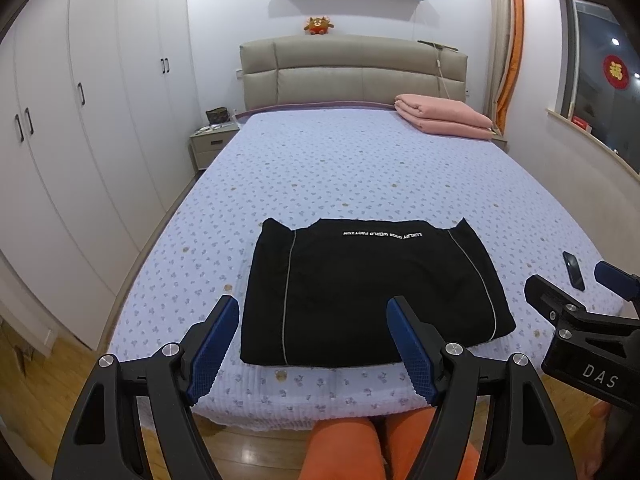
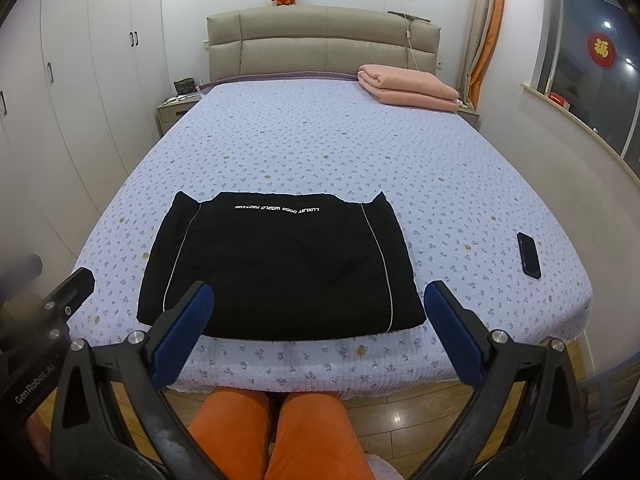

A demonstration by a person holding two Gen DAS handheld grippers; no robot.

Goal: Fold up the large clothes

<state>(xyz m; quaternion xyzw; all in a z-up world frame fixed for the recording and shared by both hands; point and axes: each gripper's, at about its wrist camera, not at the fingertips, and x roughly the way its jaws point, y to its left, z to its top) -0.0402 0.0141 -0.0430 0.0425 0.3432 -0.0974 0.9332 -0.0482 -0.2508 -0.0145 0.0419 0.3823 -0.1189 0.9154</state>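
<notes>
A bed under a lilac floral quilt fills the room, its beige headboard at the far wall; a black garment, folded into a flat rectangle, lies near the foot edge, a folded pink blanket sits by the headboard, and a dark phone rests well right of the garment; left tongs and right tongs hover apart, holding nothing
</notes>
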